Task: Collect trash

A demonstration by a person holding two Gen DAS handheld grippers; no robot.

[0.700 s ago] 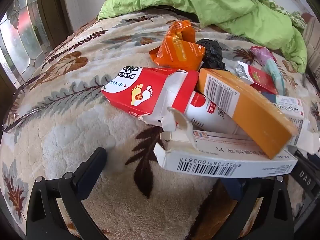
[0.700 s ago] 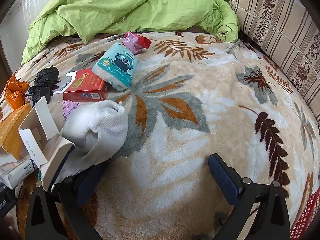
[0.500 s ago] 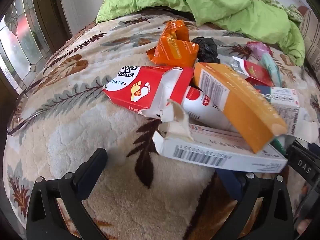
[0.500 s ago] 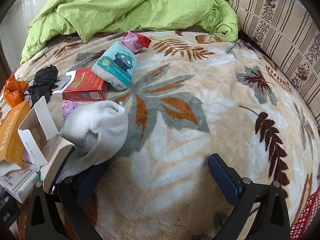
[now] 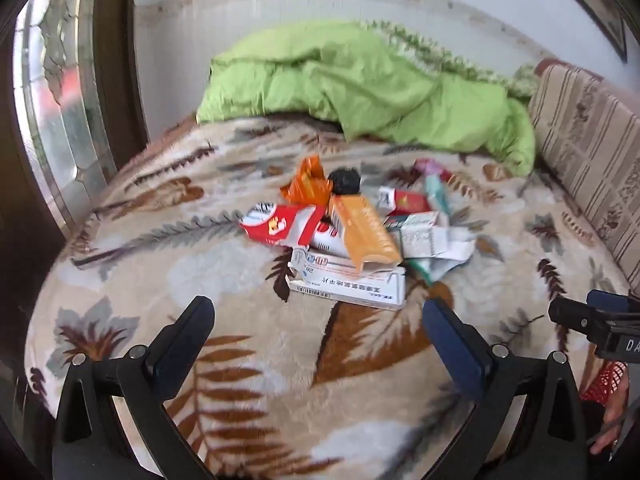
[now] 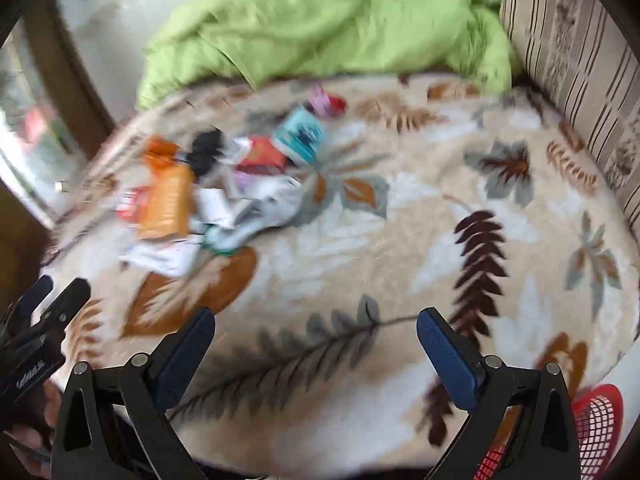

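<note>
A heap of trash lies in the middle of the bed: a white barcode carton (image 5: 352,286), an orange box (image 5: 364,232) (image 6: 168,204), a red-and-white carton (image 5: 280,226), an orange wrapper (image 5: 306,184), a black bag (image 5: 344,180) (image 6: 206,150), a red pack (image 5: 408,202) (image 6: 262,156) and a teal pouch (image 6: 300,138). My left gripper (image 5: 318,320) hangs open, short of the white carton, nothing between its fingers. My right gripper (image 6: 316,330) is open over bare blanket, right of the heap. The right wrist view is blurred.
The leaf-patterned blanket (image 5: 200,264) covers the bed. A green duvet (image 5: 360,88) is bunched at the far end, a striped cushion (image 5: 592,160) runs along the right. A window (image 5: 52,92) stands at the left. A red mesh basket (image 6: 596,416) sits by the near right edge.
Both grippers have drawn back and up from the heap, which now looks smaller and farther away. Both views show more of the bed and wall. Nothing was picked up.
</note>
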